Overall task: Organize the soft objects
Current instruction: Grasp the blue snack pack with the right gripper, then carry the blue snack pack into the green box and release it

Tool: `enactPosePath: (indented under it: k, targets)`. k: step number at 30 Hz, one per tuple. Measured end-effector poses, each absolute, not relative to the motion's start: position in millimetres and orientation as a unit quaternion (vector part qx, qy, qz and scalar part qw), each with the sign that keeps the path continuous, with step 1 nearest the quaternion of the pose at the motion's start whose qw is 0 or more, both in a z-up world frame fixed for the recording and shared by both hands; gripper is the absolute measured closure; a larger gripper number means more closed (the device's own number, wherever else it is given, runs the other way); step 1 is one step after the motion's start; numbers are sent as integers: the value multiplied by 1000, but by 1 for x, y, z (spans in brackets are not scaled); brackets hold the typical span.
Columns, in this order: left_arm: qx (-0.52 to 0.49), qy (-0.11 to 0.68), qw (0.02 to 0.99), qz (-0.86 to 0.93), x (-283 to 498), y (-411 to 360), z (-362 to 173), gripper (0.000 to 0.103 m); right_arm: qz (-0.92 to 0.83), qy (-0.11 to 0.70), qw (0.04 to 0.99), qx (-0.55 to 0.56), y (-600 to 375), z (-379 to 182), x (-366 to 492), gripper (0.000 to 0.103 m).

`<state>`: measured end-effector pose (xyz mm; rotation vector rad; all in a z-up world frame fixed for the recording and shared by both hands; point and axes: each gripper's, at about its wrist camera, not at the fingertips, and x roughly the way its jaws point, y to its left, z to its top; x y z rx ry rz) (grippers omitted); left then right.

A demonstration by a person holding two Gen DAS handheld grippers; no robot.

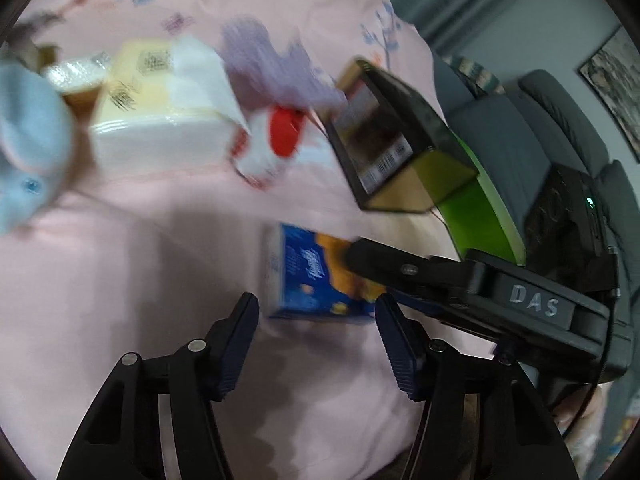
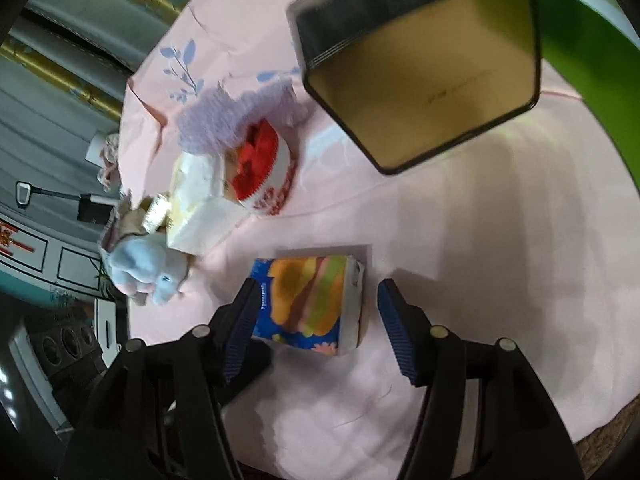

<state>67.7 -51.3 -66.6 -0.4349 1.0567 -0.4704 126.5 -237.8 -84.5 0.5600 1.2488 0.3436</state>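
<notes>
Right wrist view showed that you held the right gripper spread wide around the blue tissue pack lying on the pink cloth, a light, squashy item best pinched across its long sides, while the left gripper hung open beside it.

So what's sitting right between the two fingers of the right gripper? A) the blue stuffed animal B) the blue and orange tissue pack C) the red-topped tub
B: in the right wrist view the blue and orange tissue pack lies on the pink cloth between the open fingers of the right gripper.
</notes>
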Motion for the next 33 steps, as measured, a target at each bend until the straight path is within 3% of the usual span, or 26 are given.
enactPosePath:
  k: [4,17,33]
  targets:
    - [-199,500,814,-217,72,-54,-69,56,168,572,764,248,-235,-89,128,48]
    - [-145,455,841,-252,59,-98,-20,57,153,514,810,235,-267,-45,115,51]
    - [-56,390,848,-354,91,-233,41,57,65,405,866,285,-394,18,110,49]
